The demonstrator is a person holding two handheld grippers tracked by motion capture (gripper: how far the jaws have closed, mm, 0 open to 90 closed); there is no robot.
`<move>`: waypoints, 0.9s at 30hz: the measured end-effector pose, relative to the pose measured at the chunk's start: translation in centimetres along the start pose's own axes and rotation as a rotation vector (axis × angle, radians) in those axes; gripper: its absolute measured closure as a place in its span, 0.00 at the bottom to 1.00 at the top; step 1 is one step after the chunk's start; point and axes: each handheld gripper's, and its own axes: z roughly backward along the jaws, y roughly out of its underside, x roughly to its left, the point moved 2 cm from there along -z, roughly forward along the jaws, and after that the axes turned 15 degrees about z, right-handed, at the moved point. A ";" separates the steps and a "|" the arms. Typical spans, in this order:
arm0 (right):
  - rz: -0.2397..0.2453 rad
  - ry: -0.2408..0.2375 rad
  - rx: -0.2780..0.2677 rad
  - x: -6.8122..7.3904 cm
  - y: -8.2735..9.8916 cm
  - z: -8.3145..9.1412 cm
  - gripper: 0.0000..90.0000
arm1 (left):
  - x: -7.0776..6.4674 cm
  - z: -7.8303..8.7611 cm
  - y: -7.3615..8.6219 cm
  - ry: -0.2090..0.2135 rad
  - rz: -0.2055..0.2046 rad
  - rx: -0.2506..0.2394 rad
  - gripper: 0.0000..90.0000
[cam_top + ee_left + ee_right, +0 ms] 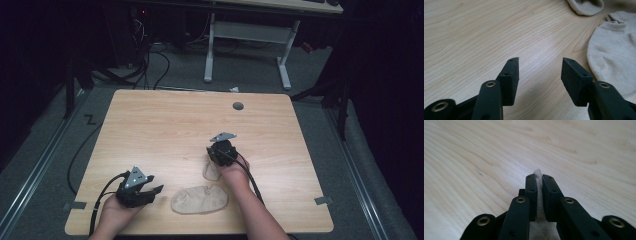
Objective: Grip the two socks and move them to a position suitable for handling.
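At centre right of the high view, my right hand-held gripper (218, 161) is clamped on a beige sock (211, 171), its edge pinched between the pads (532, 187). The sock lies on the surface (165, 125) directly under that gripper, soft and ribbed. The second sock (199, 200) lies flat lower down. My left hand-held gripper (151, 192) gapes, nothing in it. I read no writing.
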 end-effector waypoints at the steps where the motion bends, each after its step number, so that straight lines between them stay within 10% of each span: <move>1: 0.003 0.000 -0.015 0.1 -0.1 0.6 0.93 | 0.0 -0.1 0.0 0.000 0.000 0.002 0.54; 19: -0.025 0.045 -0.194 -1.1 7.8 10.1 0.92 | -0.7 -1.1 0.0 -0.008 -0.019 0.033 0.54; 27: -0.048 0.049 -0.199 -2.2 8.5 10.2 0.92 | -4.9 -3.6 -4.4 0.087 -0.042 0.017 0.54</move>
